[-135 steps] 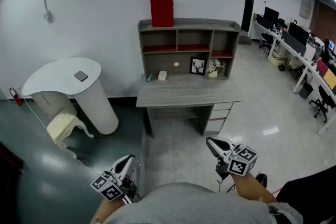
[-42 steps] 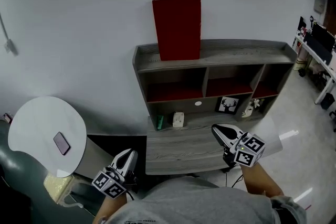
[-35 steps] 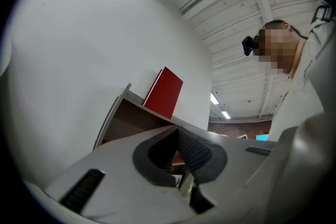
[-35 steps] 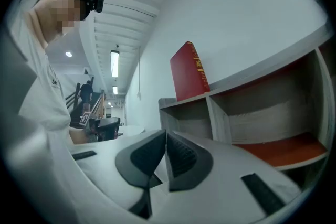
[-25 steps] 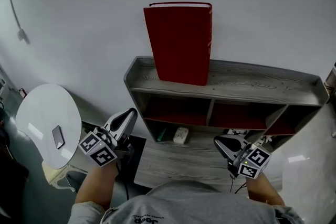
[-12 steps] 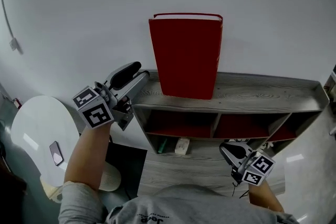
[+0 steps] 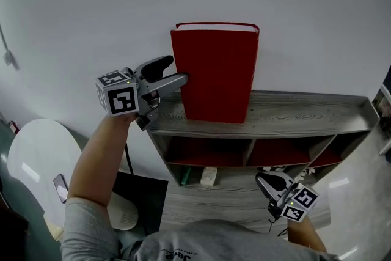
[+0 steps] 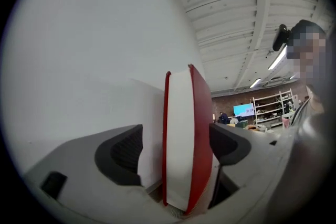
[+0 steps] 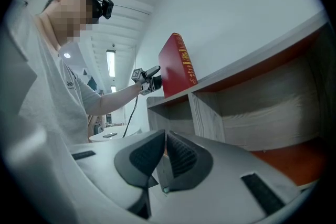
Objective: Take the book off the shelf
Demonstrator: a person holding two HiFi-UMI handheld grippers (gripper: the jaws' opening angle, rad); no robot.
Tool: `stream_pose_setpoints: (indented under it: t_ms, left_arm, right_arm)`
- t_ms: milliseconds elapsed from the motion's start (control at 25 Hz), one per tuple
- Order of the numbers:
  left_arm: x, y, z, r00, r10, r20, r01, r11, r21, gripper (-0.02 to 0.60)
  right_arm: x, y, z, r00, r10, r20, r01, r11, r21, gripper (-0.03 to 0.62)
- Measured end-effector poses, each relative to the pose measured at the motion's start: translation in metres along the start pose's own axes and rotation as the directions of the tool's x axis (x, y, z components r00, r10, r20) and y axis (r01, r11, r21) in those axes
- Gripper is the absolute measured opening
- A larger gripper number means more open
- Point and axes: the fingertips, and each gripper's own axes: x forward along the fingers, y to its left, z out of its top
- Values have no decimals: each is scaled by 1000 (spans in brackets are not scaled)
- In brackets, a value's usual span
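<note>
Left gripper (image 7: 178,70) — jaws just opened wide — straddles red book (image 7: 217,70); right gripper (image 7: 261,178) clenched; spine print illegible.

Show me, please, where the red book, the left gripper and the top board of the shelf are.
red book (image 7: 217,73): head view, middle of its front cover.
left gripper (image 7: 177,69): head view, between its jaw tips, at the book's left edge.
top board of the shelf (image 7: 305,116): head view, bare wood right of the book.
</note>
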Motion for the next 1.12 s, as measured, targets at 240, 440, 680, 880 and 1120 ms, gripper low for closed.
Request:
stream_pose_setpoints:
  t_ms: [240,440,680,880,1120]
  left_arm:
    - [18,1,-7,998,-41,-45,41,999,16,410]
    - [33,-4,-11,993,-95,-65,95,995,8,414]
    - [30,-20,-11,989,-146,-32,147,988,56,327]
    - [23,-33,-4,994,-112,-1,112,993,50,311]
    - [15,-66,14,992,-110,67,108,993,42,302]
  right_arm:
    - [-5,-3,-1,1000,-7,6,7,1000,8,35]
    - [-15,-8,-2,1000,-19,8,19,1000,12,35]
    - [-26,-13,1,1000,-27,11,27,1000,9,35]
    - [-35,-16,6,1000,-14,17,14,1000,-4,35]
    - [-51,-17,12,1000,-9,13,9,1000,-12,35]
